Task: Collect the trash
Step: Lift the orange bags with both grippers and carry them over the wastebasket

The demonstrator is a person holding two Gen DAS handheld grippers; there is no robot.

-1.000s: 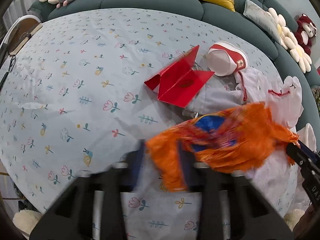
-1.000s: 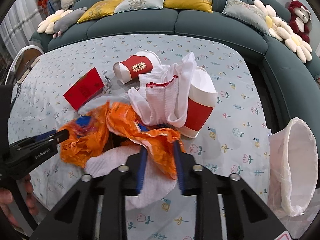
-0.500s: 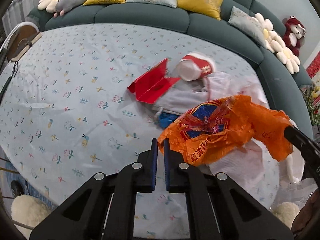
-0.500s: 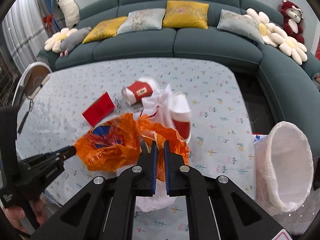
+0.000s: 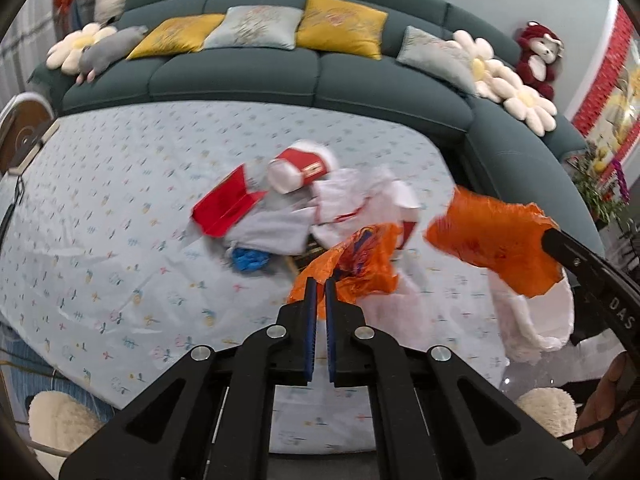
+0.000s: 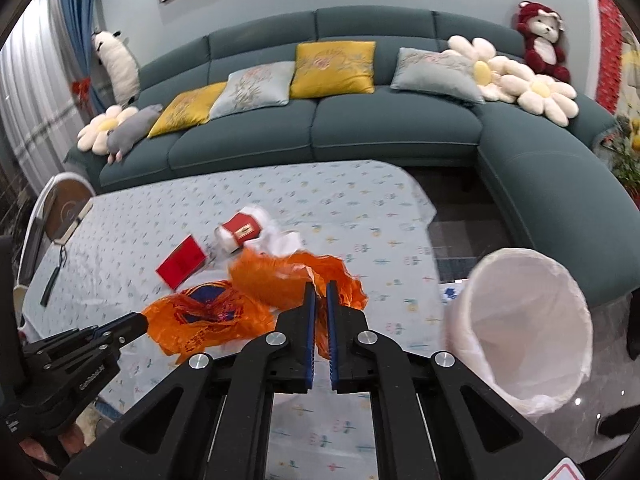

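An orange plastic bag (image 5: 496, 236) (image 6: 208, 320) hangs stretched in the air above the table, held at both ends. My left gripper (image 5: 319, 284) is shut on its left end. My right gripper (image 6: 320, 286) is shut on its other end and also shows in the left wrist view (image 5: 560, 244). On the flowered tablecloth (image 5: 120, 200) lie a red folded card (image 5: 224, 210), a red and white paper cup (image 5: 300, 168), white mesh wrap (image 5: 352, 200), grey cloth and a blue scrap (image 5: 250, 258). A bin lined with a white bag (image 6: 528, 328) stands at the right.
A dark teal corner sofa (image 6: 360, 128) with cushions and plush toys wraps the far and right sides of the table. A round wooden stand (image 6: 64, 208) sits at the table's left end. A dark cable (image 6: 54, 276) lies near it.
Both grippers have lifted the orange bag up off the trash pile and away from the table. The bag has stretched out between them, and the pile beneath shows.
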